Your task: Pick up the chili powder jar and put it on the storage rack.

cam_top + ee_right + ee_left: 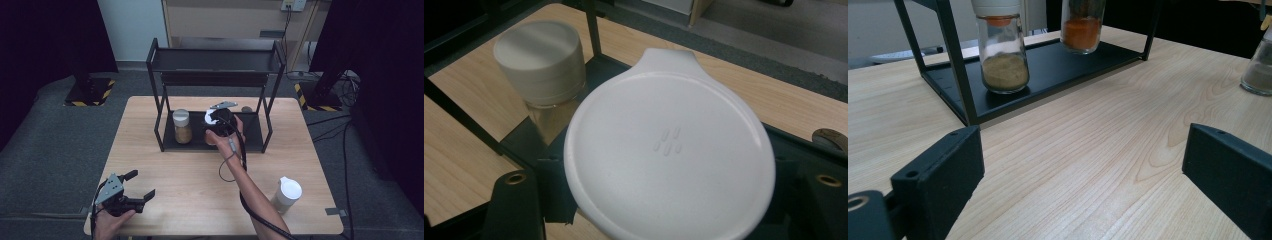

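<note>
On the wooden table (165, 170) I see the black rack (214, 65), its lower shelf carrying a brown-spice jar (182, 127). My right gripper (220, 124) pinches the white-lidded orange-spice jar (669, 155) over that shelf; my left gripper (131, 192) rests near the table's front edge, jaws spread

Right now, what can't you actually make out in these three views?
- Orange-powder jar: top cut off by the frame edge in the left gripper view; in the right gripper view its white lid hides the body.
- Right gripper: in the high view the hand covers the jaws.
- Jar at the table's near right: contents too small in the high view; cut by the edge in the left gripper view.
- Rack top shelf: surface too dark.
</note>
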`<state>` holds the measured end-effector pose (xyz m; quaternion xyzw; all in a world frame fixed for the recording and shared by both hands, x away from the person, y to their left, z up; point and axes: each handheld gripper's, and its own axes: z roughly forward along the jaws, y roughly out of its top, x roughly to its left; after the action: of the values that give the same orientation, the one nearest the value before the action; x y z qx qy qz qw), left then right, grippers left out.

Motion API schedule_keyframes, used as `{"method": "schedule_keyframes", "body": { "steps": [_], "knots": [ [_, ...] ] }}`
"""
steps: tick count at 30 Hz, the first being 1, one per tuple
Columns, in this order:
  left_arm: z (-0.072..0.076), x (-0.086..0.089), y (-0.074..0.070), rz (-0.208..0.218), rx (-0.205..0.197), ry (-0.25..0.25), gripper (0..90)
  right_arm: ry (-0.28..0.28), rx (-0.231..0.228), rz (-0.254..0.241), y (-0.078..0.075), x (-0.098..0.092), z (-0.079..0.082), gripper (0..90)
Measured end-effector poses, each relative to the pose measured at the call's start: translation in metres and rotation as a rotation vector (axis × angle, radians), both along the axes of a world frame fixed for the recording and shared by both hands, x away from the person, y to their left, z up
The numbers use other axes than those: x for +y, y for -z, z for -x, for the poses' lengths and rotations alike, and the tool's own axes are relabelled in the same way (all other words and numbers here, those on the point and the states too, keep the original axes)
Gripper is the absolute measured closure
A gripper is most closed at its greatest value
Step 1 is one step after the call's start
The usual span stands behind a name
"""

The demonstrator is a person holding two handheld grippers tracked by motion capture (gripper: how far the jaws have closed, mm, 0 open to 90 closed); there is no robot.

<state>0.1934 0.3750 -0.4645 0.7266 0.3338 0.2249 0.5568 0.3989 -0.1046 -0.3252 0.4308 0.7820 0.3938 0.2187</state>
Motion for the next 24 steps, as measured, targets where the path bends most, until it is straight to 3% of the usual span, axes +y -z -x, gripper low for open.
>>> {"method": "schedule_keyframes", "body": {
  "steps": [12, 24],
  "knots": [
    [0.0, 0.001, 0.0, 0.002, 0.001, 0.001, 2.4, 0.042, -0.005, 0.025, 0.011, 0.011, -0.01, 31.1],
    [-0.001, 0.001, 0.001, 0.008, 0.001, 0.002, 2.4, 0.068, 0.018, 0.037, 0.023, 0.019, -0.02, 31.1]
  ]
}}
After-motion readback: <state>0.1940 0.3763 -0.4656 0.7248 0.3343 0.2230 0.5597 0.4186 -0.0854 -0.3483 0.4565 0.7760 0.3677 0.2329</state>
